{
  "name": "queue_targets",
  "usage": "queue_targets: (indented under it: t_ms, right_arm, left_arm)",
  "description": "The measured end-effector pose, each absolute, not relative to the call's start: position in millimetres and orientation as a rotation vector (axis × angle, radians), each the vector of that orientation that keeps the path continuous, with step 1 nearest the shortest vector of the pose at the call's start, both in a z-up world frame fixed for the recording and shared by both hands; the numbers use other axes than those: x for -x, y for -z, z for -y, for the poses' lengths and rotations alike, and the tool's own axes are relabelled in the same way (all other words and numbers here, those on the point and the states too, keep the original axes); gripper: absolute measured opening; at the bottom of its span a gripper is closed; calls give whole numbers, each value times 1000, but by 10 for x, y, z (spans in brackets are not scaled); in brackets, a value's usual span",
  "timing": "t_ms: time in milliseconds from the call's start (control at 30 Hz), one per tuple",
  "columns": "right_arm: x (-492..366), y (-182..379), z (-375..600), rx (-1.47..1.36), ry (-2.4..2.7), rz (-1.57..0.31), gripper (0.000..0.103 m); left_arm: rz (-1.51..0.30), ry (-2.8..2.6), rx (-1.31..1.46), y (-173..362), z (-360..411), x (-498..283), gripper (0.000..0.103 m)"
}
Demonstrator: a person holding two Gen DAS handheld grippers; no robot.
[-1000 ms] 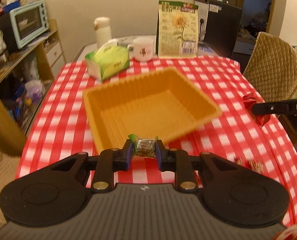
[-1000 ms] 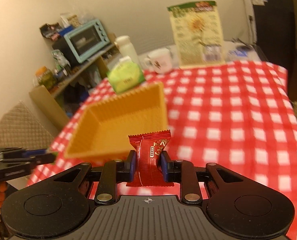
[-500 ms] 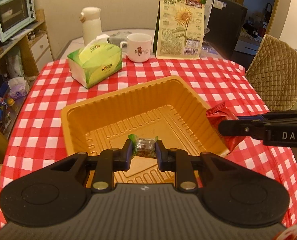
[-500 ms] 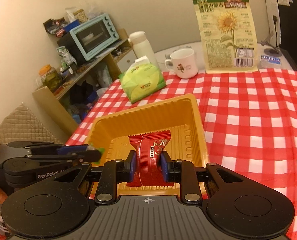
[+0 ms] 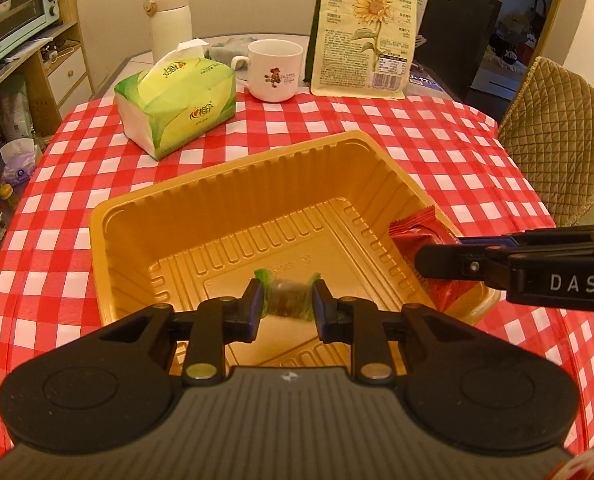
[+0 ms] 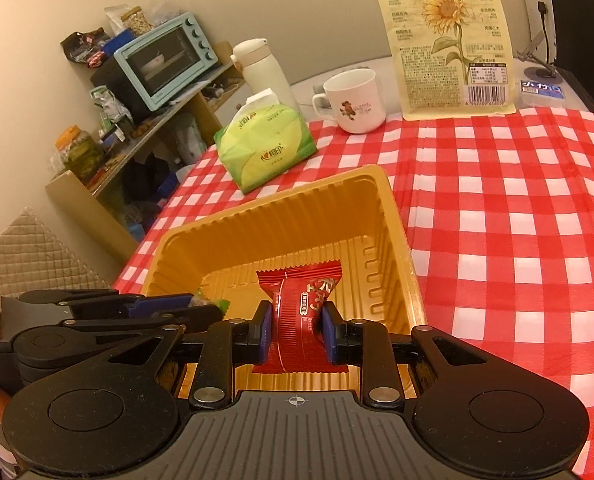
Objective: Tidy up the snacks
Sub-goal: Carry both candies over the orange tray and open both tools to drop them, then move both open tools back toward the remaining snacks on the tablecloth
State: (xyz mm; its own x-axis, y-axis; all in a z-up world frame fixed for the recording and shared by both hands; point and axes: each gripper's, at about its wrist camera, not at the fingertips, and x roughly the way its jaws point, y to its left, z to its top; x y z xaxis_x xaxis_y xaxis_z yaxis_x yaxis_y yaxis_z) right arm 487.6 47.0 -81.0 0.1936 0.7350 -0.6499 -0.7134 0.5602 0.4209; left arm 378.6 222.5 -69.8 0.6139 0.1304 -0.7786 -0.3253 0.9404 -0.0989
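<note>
Nearest the left camera, the left tool (image 5: 287, 300) pinches a small green-wrapped candy (image 5: 287, 298) between its pads, holding it over the floor of the yellow tray (image 5: 233, 184); its jaws stand narrow, set only as far apart as the sweet is thick. In the right camera the right tool (image 6: 297, 322) clamps a red snack packet (image 6: 303, 300) upright between its blue pads, also above the tray's inside, close to the near right corner. Each tool shows in the other's view: the right one reaches in from the right edge of the left view with the red packet over the tray's right wall, and the left one enters from the left of the right view with the green wrapper peeking out at its tip. The tray sits on the bench, which is covered by a red-and-white checked cloth (image 5: 437, 152). Beyond the tray lies a green tissue pack (image 5: 177, 108), then a white mug (image 5: 273, 70) and a tall sunflower-seed bag (image 5: 367, 28) standing upright, with a white flask (image 5: 169, 20) behind the tissues. Far left, a pale blue toaster oven (image 6: 165, 60) rests on a cluttered shelf.
</note>
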Motion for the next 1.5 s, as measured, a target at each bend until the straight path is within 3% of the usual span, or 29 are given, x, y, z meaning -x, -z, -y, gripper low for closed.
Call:
queue_targets:
  t_ms: [467, 567, 633, 700, 733, 867, 933, 1133, 1500]
  right_arm:
    - [-4894, 839, -583, -25, -1008, -934, 27]
    - [-4867, 828, -640, -10, -1011, -911, 27]
    - [-4856, 822, -670, -11, -1010, -905, 33]
    - [-4851, 818, -671, -22, -1004, -899, 62]
    - [-4846, 811, -654, -32, -997, -890, 66]
    - [-4845, 782, -558, -53, -989, -884, 68]
    - [-4849, 769, -472, -74, -979, -888, 69]
    - [-4803, 651, -73, -126, -950, -856, 76]
    - [-4469, 543, 812, -205, -897, -866, 79]
  left_arm:
    - [-882, -293, 265, 690, -2409, -3650, 34]
    - [-880, -300, 268, 677, -2424, -3596, 44]
    - [-878, -305, 271, 666, -2431, -3564, 49]
    - [-876, -306, 270, 651, -2435, -3525, 52]
    - [-875, -306, 269, 642, -2435, -3505, 56]
    - [-862, -306, 263, 582, -2408, -3412, 61]
    - [-849, -304, 262, 530, -2378, -3352, 69]
    - [-806, -294, 258, 345, -2229, -3137, 81]
    - [-790, -257, 244, 164, -1750, -2680, 87]
